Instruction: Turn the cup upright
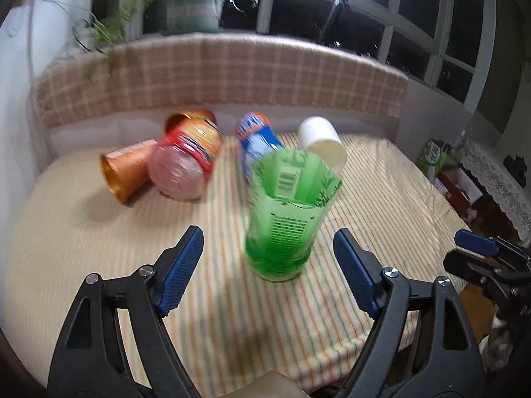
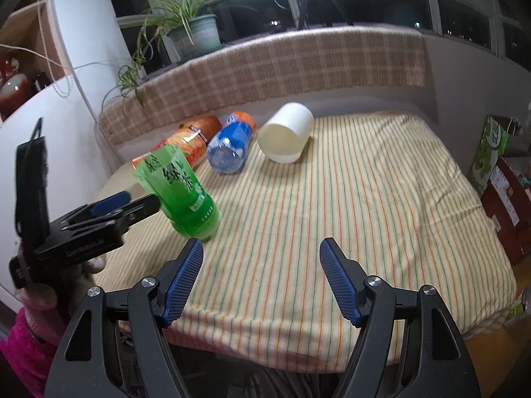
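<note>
A green cut-bottle cup (image 1: pixel 285 215) stands upright, slightly tilted, on the striped cloth, open end up; it also shows in the right wrist view (image 2: pixel 181 189). My left gripper (image 1: pixel 268 265) is open, its blue pads either side of the cup's base and apart from it; it shows from the side in the right wrist view (image 2: pixel 122 207). My right gripper (image 2: pixel 262 278) is open and empty over the cloth's front part, to the right of the green cup. It shows at the right edge of the left wrist view (image 1: pixel 478 248).
Lying on their sides behind: an orange cup (image 1: pixel 126 172), a red-labelled bottle cup (image 1: pixel 186 162), a blue bottle cup (image 2: pixel 232 146) and a white cup (image 2: pixel 287 136). The striped tablecloth (image 2: pixel 365 199) ends at a front edge. A checked ledge, potted plant (image 2: pixel 192 33) and boxes (image 2: pixel 497 179) surround it.
</note>
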Available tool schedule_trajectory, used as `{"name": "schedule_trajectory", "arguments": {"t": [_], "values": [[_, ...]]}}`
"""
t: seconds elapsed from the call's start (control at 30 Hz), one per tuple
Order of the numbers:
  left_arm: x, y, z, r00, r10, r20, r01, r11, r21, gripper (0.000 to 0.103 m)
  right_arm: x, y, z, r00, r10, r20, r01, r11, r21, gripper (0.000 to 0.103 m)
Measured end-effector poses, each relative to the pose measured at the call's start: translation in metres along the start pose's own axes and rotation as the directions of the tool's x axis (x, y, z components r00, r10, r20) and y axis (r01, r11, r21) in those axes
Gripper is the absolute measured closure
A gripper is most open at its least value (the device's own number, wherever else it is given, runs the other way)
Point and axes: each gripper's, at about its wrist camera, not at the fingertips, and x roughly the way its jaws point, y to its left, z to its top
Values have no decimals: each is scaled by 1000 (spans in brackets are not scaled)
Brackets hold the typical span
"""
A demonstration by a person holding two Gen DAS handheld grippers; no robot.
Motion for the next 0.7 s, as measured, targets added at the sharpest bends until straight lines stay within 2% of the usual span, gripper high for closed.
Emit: {"name": "schedule_trajectory", "arguments": {"t": [0.1,0.17,0.3,0.4,0.5,0.57,0.6,0.7], "values": [[-29,2,0,996,36,79,-36,999,4,20,-8,7,2,998,-21,55,22,999,-24,31],[-49,2,-1,987,75,145,-77,997,8,20,-13,11,4,995,-38,90,42,998,-41,31],[-84,4,-4,958,138,250,-145,989,10,17,-23,20,6,983,-73,167,86,994,-73,30],[-102,6,-5,937,172,304,-180,984,-4,11,-28,23,8,974,-88,210,106,991,-77,24],[-116,11,-7,922,190,336,-196,980,-17,10,-35,24,10,959,-116,257,136,989,-61,24],[-121,13,-8,920,192,342,-195,980,-25,8,-38,26,11,948,-140,285,162,985,-53,23],[-124,14,-10,918,192,346,-193,981,-32,2,-40,27,12,940,-159,302,183,982,-54,23],[-131,17,-12,911,202,359,-198,979,-50,1,-45,32,13,923,-191,333,222,973,-57,22]]}}
